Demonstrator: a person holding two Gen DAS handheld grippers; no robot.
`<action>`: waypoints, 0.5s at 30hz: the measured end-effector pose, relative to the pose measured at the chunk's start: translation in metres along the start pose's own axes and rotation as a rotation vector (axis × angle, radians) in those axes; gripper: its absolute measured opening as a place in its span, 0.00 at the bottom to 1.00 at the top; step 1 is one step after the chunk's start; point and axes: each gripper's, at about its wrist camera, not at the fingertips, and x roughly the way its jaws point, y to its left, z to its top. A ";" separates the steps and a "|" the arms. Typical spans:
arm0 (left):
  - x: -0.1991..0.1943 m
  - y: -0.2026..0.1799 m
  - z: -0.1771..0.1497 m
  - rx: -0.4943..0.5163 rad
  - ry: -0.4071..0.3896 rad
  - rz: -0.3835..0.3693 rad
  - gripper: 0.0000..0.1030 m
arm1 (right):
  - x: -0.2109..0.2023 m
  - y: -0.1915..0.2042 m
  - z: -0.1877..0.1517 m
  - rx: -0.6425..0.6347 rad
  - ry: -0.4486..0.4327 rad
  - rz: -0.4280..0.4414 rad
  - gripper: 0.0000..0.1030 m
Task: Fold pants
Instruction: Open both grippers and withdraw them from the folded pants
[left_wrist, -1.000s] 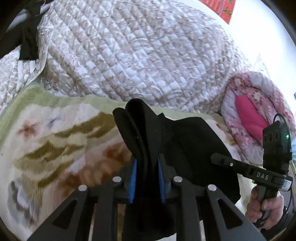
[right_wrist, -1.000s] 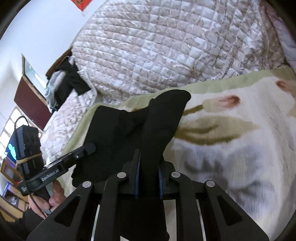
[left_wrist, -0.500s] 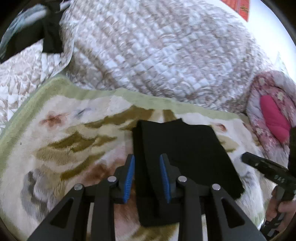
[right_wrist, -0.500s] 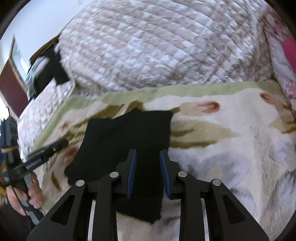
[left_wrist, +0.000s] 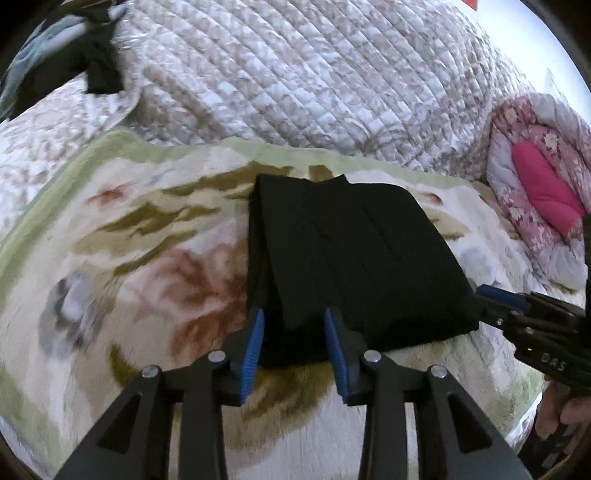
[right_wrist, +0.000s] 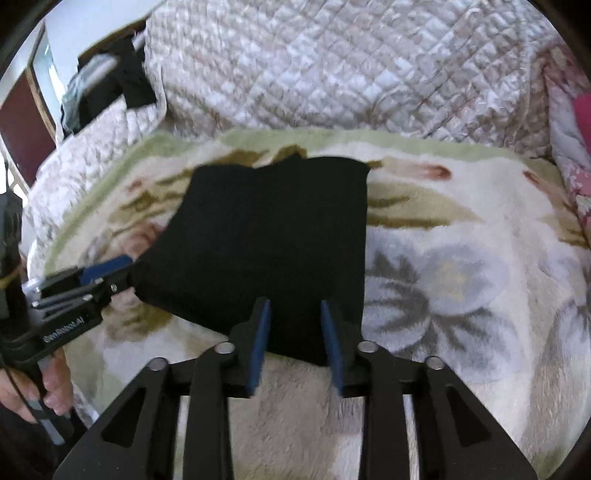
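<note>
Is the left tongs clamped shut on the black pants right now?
No, the left tongs are open, their blue pads spread either side of the near edge of the folded pants lying flat on the blanket.

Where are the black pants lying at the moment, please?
In both wrist views the pants lie folded on the floral blanket, just ahead of both open grippers, with the quilt behind.

Floral blanket before quilted bedding, white wall behind

Left claw, right claw agape
</note>
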 end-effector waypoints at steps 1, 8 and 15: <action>-0.004 -0.001 -0.005 -0.003 -0.003 0.000 0.36 | -0.003 -0.001 -0.003 0.011 -0.007 0.005 0.46; 0.002 -0.017 -0.027 0.029 0.053 -0.022 0.36 | 0.003 0.008 -0.023 -0.009 0.031 -0.032 0.48; 0.016 -0.024 -0.041 0.037 0.100 -0.014 0.41 | 0.018 0.010 -0.033 -0.015 0.094 -0.085 0.50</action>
